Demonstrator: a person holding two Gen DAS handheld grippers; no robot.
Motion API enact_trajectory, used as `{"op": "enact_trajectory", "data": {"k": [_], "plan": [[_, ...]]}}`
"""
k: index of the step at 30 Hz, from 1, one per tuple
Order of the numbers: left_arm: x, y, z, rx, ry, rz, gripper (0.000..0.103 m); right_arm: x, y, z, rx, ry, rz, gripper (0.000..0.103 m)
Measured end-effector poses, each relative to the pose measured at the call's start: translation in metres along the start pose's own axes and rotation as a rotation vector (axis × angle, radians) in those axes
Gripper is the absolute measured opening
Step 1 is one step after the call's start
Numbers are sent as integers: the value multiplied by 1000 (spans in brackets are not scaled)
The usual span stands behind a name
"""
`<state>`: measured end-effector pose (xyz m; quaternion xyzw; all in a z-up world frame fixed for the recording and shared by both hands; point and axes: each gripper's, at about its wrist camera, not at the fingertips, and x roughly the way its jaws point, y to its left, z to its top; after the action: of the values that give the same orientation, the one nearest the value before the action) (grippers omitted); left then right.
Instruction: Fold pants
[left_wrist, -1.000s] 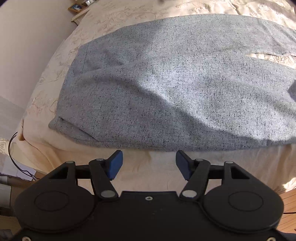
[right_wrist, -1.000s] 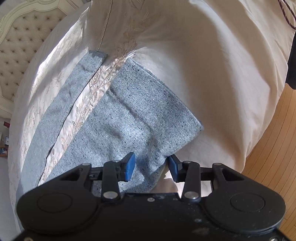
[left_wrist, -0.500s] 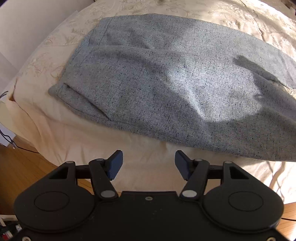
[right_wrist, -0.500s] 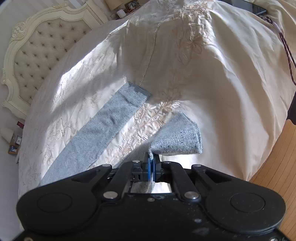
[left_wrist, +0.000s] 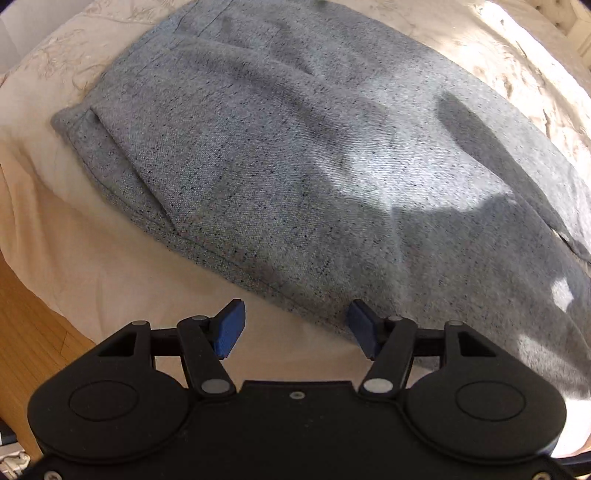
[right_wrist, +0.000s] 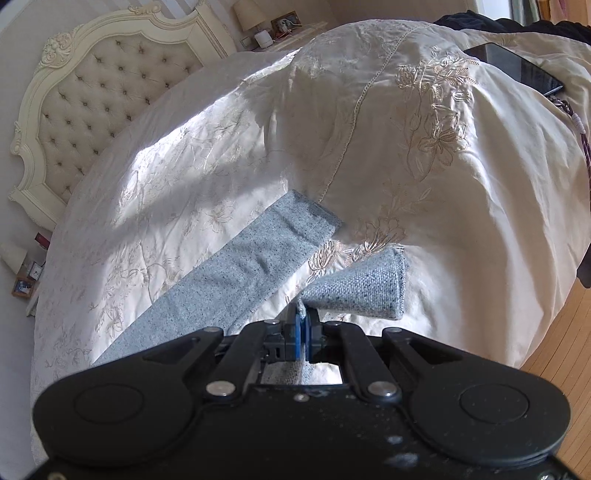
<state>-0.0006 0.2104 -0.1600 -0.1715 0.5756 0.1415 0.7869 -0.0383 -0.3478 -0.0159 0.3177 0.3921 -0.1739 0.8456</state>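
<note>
- The speckled grey-blue woven pants (left_wrist: 314, 158) lie spread across the cream embroidered satin bedspread (right_wrist: 424, 155); their waist end sits near the bed's edge, above the honey-coloured wooden floor (left_wrist: 26, 332).
- The cloth is a coarse fleck weave, with a stitched hem along the near edge and soft ridges under patches of sun and shadow.
- The left gripper (left_wrist: 295, 326) hovers over that near edge with its blue pads wide apart and nothing between them.
- The right gripper (right_wrist: 303, 334) is pinched tight on the cuff of one leg (right_wrist: 364, 286), which curls up off the bedspread into a cone; the other leg (right_wrist: 243, 266) lies flat as a long strip beside it.
- Only the right wrist view shows the cream tufted headboard with carved scrolls (right_wrist: 92, 107) and a flat black slab, perhaps a phone (right_wrist: 517, 66), near the bed's far right corner.
- Only the left wrist view shows the waist end.
</note>
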Motion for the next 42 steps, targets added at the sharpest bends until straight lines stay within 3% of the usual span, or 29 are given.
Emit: {"op": "enact_trajectory", "data": {"k": [8, 11, 13, 14, 15, 17, 21, 25, 29, 35, 36, 42], "plan": [[33, 15, 16, -110, 85, -32, 70, 0, 7, 0, -15, -3, -27, 4], [34, 16, 19, -134, 101, -39, 65, 2, 9, -2, -19, -2, -32, 4], [27, 18, 22, -153, 87, -62, 46, 3, 11, -2, -25, -1, -33, 4], [22, 18, 23, -154, 81, -63, 27, 3, 11, -2, -28, -1, -32, 4], [15, 18, 25, -158, 67, -59, 16, 3, 11, -2, -32, 0, -30, 4], [1, 20, 29, -166, 46, -57, 7, 3, 10, -1, -35, -1, -22, 4], [-38, 14, 36, -137, -25, -69, 6, 0, 6, 3, -31, -6, 0, 4], [-88, 3, 42, -52, -128, -32, 6, -8, -1, 9, -20, -18, 33, 4], [-123, 0, 37, -28, -205, -18, 6, -24, -8, 13, -36, -44, 78, 4], [-131, 3, 23, -39, -215, 41, 5, -36, -24, 5, -48, -16, 109, 4], [-130, 3, 21, -40, -212, 55, 0, -35, -26, 2, -49, -2, 106, 4], [-128, 0, 17, 6, -220, 112, 0, -21, -37, -13, -17, 93, 69, 4]]}}
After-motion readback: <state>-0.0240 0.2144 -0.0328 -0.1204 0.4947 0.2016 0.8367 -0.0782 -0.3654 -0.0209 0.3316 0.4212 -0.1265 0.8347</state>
